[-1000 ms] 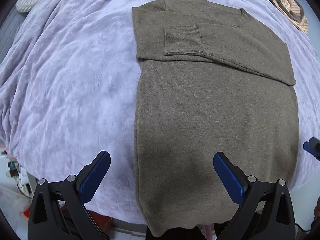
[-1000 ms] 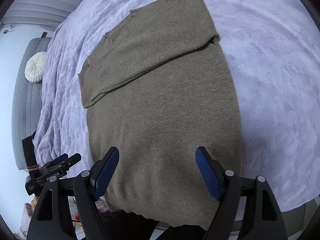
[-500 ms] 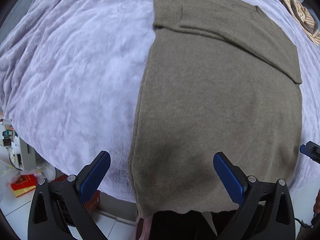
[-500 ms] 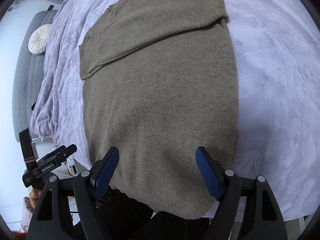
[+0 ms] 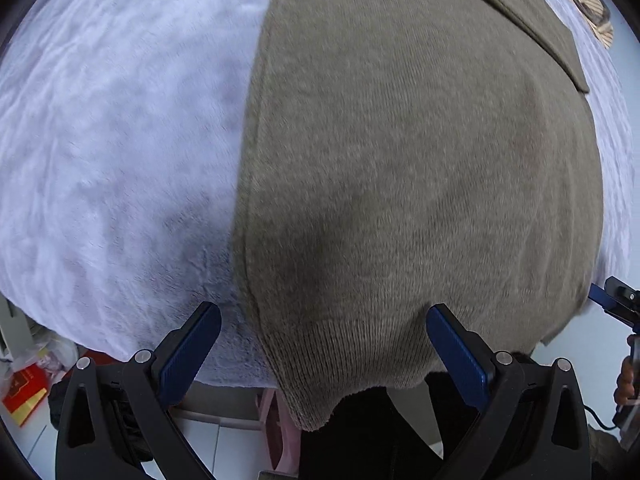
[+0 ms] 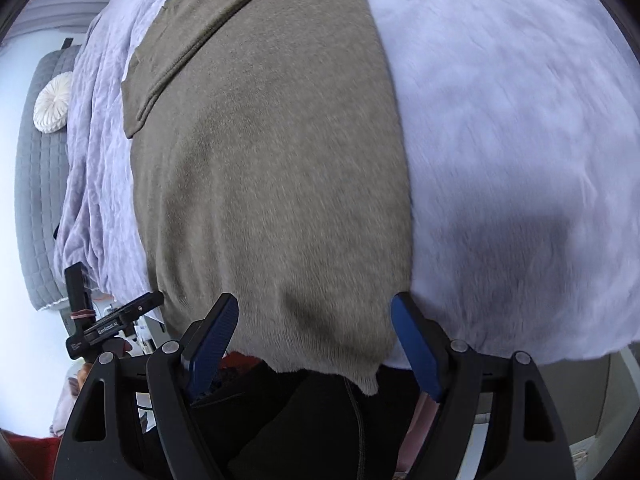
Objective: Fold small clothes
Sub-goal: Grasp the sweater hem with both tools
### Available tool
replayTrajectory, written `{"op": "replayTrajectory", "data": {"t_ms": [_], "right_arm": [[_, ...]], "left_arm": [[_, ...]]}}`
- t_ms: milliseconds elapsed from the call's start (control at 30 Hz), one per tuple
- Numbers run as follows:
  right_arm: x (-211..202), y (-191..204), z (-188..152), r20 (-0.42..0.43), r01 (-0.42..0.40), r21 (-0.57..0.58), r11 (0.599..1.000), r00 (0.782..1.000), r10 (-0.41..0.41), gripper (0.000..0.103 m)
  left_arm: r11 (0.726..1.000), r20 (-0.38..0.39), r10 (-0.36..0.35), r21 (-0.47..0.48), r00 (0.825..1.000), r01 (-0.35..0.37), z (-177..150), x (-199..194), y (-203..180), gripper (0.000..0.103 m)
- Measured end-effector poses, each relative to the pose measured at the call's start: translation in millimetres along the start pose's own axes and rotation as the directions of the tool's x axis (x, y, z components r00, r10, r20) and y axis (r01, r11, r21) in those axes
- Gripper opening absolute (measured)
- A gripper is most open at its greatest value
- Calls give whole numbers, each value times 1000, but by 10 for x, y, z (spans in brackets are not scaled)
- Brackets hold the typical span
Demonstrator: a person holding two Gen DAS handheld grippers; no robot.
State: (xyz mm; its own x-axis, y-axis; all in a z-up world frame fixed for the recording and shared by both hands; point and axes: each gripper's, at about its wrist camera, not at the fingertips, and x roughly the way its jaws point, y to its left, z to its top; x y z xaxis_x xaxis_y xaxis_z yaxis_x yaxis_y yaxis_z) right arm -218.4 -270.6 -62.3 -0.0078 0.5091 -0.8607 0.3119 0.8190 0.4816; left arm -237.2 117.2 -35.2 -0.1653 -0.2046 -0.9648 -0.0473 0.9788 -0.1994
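Note:
An olive-brown knit sweater (image 5: 400, 160) lies flat on a lilac plush blanket (image 5: 120, 140), sleeves folded across its chest at the far end. Its ribbed hem (image 5: 340, 360) hangs over the near edge of the bed. My left gripper (image 5: 324, 344) is open, its blue pads straddling the hem's left corner without pressing it. In the right wrist view the same sweater (image 6: 272, 168) fills the middle, and my right gripper (image 6: 316, 340) is open, its pads spread either side of the hem's right corner (image 6: 360, 376). The left gripper (image 6: 116, 324) also shows at the lower left there.
A white round cushion (image 6: 52, 102) rests on a grey quilted surface (image 6: 36, 200) at the left. A striped cloth (image 5: 588, 4) lies at the far right corner. Below the bed edge are dark trousers (image 6: 304, 428), pale floor tiles and a red packet (image 5: 24, 392).
Both grippers have come down and back toward the near edge of the bed. The hem now lies between each pair of pads, and the sweater looms larger. Jaws stayed wide.

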Motion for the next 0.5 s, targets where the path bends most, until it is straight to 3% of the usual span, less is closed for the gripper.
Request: {"op": "replayTrajectory", "data": {"t_ms": [167, 267, 333, 367, 400, 433, 467, 500], "right_arm": [[24, -165, -168, 14, -6, 60, 998, 1000, 5, 81], [179, -186, -209, -21, -34, 58, 998, 999, 35, 81], [312, -189, -223, -56, -65, 63, 996, 996, 69, 81], [382, -185, -240, -79, -84, 70, 994, 993, 89, 81], [423, -184, -260, -92, -94, 78, 993, 991, 101, 78], [451, -167, -294, -99, -106, 85, 991, 988, 114, 54], [455, -143, -331, -98, -112, 86, 990, 988, 120, 16], [432, -136, -366, -85, -132, 85, 988, 987, 139, 11]], "left_arm": [[999, -11, -36, 33, 999, 36, -42, 61, -21, 103], [997, -13, -71, 33, 997, 71, -24, 63, 13, 101], [995, -19, -90, 36, 996, 91, 21, 59, 42, 74], [995, -28, -90, 46, 996, 91, 31, 59, 66, 67], [993, -35, -100, 65, 994, 102, 32, 61, 63, 43], [988, -45, -129, 84, 991, 133, 38, 54, 63, 16], [979, -57, -178, 92, 982, 183, 23, 32, 69, 11], [971, -50, -216, 93, 975, 220, -9, -11, 71, 12]]}}
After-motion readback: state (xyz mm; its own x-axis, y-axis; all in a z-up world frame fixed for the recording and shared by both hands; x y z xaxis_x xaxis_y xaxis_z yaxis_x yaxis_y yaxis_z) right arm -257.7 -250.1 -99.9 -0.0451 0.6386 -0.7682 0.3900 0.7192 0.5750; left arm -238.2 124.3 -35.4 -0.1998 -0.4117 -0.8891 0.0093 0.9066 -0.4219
